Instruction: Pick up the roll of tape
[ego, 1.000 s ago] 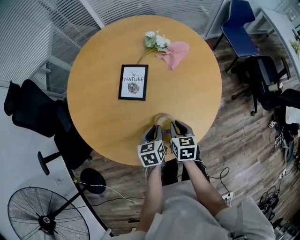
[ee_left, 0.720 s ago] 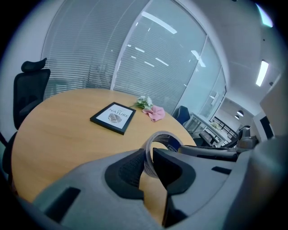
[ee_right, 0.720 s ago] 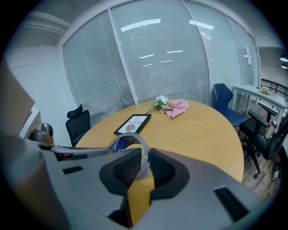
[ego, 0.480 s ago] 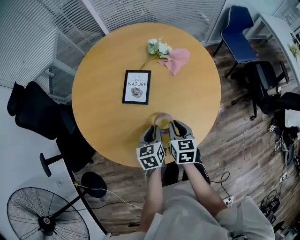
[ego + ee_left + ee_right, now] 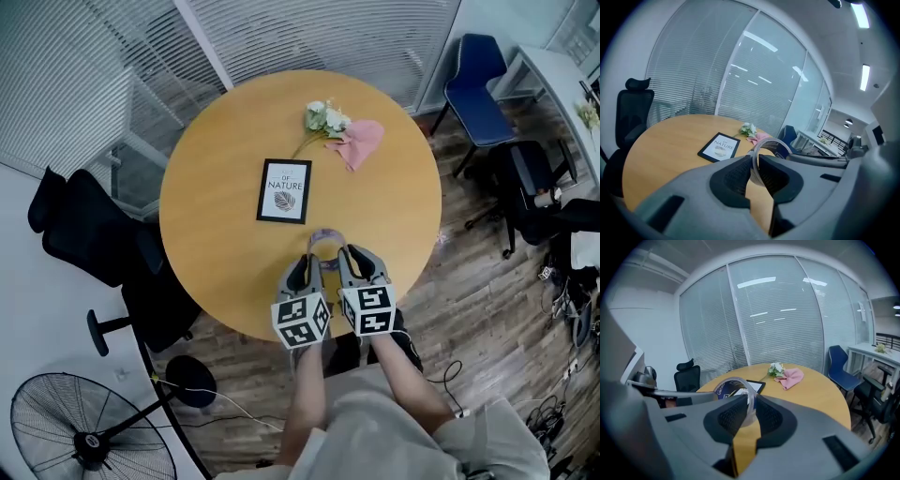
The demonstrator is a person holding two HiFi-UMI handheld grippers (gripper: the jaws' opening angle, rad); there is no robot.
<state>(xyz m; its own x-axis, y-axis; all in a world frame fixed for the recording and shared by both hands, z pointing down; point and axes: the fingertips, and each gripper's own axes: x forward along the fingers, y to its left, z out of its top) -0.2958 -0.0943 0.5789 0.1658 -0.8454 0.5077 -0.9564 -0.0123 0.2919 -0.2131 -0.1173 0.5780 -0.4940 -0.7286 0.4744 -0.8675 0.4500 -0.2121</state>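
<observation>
Head view has the left claw (image 5: 307, 261), its jaws just squeezed tighter, and the right claw (image 5: 344, 257) each pinching one side of the roll of tape (image 5: 323, 238) — now raised clear of the surface (image 5: 216, 216) above its near edge — so the pick-up looks done.

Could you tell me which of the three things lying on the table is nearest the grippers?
The black-framed print near the middle of the table; the white flowers and pink cloth lie beyond it, by the far edge.
</observation>
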